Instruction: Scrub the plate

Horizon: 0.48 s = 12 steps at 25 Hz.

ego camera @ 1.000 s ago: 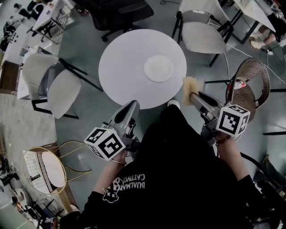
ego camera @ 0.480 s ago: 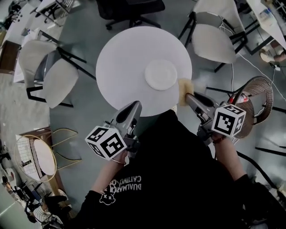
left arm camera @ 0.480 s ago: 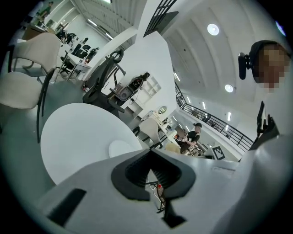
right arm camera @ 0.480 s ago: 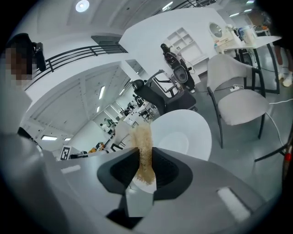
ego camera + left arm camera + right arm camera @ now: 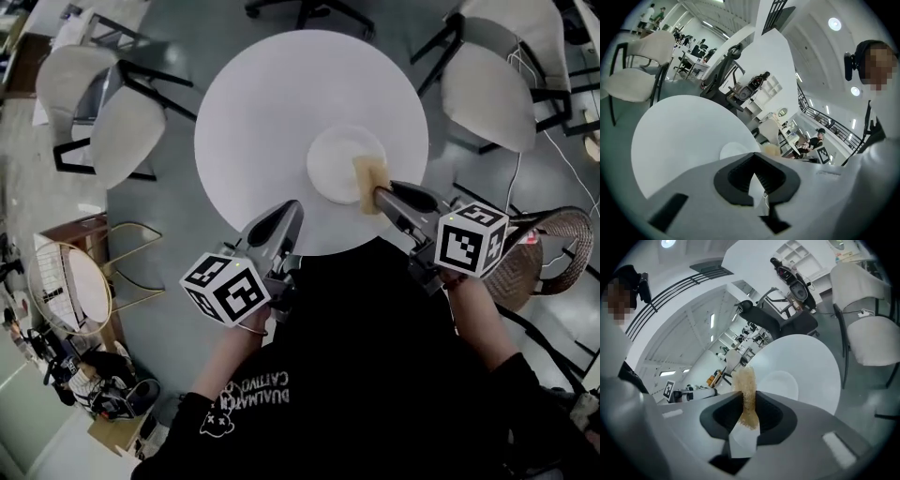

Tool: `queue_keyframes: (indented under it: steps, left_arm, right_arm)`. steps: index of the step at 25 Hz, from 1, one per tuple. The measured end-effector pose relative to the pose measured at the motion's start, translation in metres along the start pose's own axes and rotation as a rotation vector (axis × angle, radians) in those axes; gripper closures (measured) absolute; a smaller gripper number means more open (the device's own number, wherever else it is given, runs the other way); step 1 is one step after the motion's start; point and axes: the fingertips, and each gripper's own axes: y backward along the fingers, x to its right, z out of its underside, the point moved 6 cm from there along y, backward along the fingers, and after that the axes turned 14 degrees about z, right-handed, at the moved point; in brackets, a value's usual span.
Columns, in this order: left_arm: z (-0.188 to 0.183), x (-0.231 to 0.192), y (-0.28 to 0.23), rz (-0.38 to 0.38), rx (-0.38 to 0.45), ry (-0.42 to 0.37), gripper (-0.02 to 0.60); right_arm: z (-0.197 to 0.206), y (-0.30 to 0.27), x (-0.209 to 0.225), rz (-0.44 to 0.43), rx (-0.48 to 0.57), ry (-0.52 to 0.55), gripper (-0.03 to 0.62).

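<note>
A sponge (image 5: 367, 180) is clamped in the right gripper (image 5: 382, 195) over the plate (image 5: 330, 161). The left gripper (image 5: 290, 209) is closed, empty, at the table (image 5: 253, 103) rim. "CATTIVO" is printed on the shirt (image 5: 375, 375).

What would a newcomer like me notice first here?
A round white table fills the middle, bearing one pale round plate. The right gripper pinches a tan fluffy sponge over that plate's edge, while the left gripper hangs shut and empty by the table's near rim.
</note>
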Motion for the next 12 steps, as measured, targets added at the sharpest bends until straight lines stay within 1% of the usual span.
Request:
queue_keyframes:
  steps: [3,6,9,10,12]
  left_arm:
    - [0.001,-0.002,-0.009,-0.052,-0.005,0.007,0.581]
    - [0.003,-0.004,-0.018,-0.1,-0.025,0.015,0.581]
    - [-0.003,-0.013,-0.027,-0.129,-0.035,0.019,0.581]
    - [-0.005,-0.018,-0.029,-0.136,-0.038,0.019,0.581]
    - [-0.005,-0.028,-0.033,-0.151,-0.051,0.026,0.581]
  right_arm:
    - [-0.008,-0.01,0.0,-0.056,-0.067,0.071,0.511]
    - [-0.016,-0.016,0.0,-0.099,-0.128,0.2,0.511]
    - [-0.027,-0.029,0.003,-0.096,-0.164,0.323,0.514]
    - [-0.031,-0.036,0.004,-0.088,-0.167,0.342,0.513]
    - [-0.034,-0.048,0.006,-0.072,-0.177,0.34,0.513]
